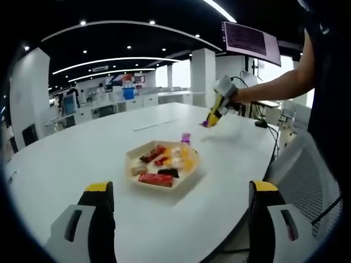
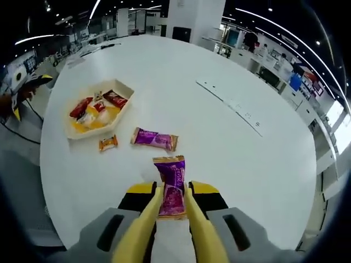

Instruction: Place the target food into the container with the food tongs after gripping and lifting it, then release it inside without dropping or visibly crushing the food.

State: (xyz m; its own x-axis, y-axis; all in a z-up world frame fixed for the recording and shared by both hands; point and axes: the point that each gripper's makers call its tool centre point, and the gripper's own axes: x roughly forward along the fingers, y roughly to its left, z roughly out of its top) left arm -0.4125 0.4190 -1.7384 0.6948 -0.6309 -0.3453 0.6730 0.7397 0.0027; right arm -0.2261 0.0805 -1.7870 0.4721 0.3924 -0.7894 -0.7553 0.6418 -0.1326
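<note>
My right gripper (image 2: 174, 190) is shut on yellow food tongs (image 2: 143, 230), whose tips pinch a purple snack packet (image 2: 171, 175) at or just above the white table. A second purple packet (image 2: 154, 138) and a small orange packet (image 2: 108, 143) lie beyond it. Farther left is the hexagonal paper tray (image 2: 124, 105), which holds several snacks. In the left gripper view the tray (image 1: 189, 176) sits ahead of my open left gripper (image 1: 184, 192). Beyond the tray lies a purple packet (image 1: 186, 137). Farther right a person's hand holds the right gripper (image 1: 220, 98) over the table.
The round white table (image 1: 66, 164) drops off close in front of my left jaws. A mesh chair (image 1: 312, 181) stands at its right edge. Cables (image 1: 264, 124) lie near the person's arm. A long flat cover strip (image 2: 230, 101) crosses the tabletop. Office desks fill the background.
</note>
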